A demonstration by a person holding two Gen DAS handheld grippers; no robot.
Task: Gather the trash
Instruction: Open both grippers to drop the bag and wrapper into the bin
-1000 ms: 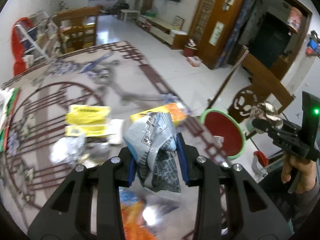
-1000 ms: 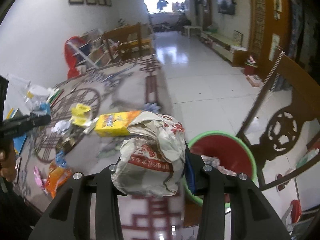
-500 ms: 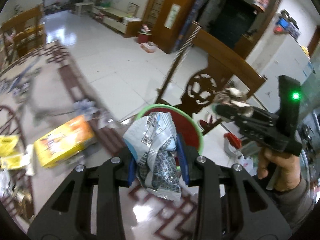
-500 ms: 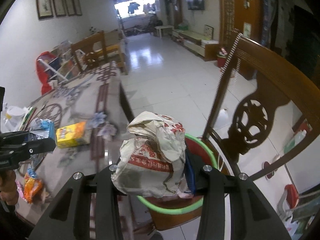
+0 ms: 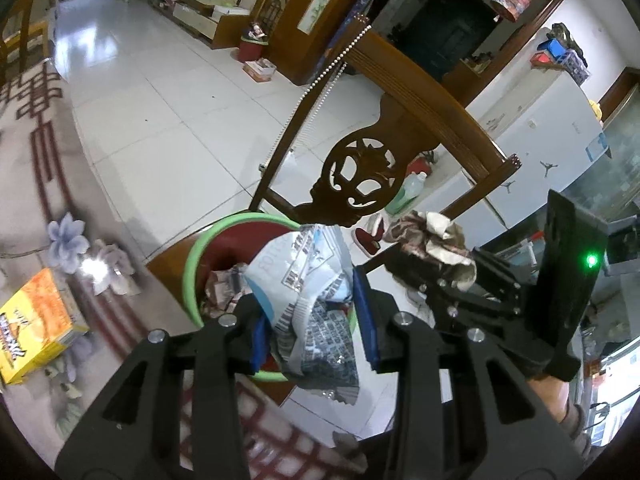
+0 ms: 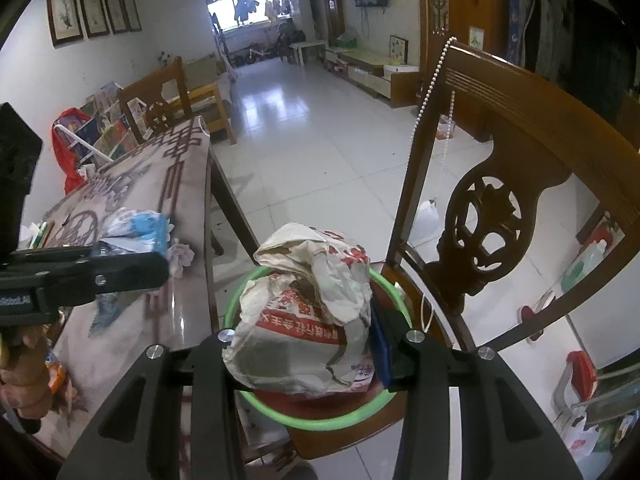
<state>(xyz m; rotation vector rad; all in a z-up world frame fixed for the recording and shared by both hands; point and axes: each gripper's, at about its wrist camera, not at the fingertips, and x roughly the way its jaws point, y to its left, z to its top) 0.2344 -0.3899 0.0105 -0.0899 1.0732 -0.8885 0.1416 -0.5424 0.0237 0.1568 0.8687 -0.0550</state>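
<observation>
Left hand-held gripper (image 5: pixel 312 322) clamped a crumpled blue-white foil wrapper (image 5: pixel 310 300); right hand-held gripper (image 6: pixel 304 344) clamped a crumpled red-printed paper bag (image 6: pixel 304 320). We judged both poised over the green-rimmed red bin (image 6: pixel 320 420) on the chair beside the table edge; an off-centre release risked spilling onto the floor.

A carved wooden chair (image 6: pixel 500 216) stands on glossy white tiled floor (image 6: pixel 320 152) before a bright window (image 6: pixel 256 4).

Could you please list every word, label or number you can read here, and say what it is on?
None reads cleanly.
Silver-blue wrapper in the left claw: barcode and print, too crumpled.
Paper bag in the right claw: red Chinese characters, upside down and creased.
Yellow box: lettering blurred.
</observation>
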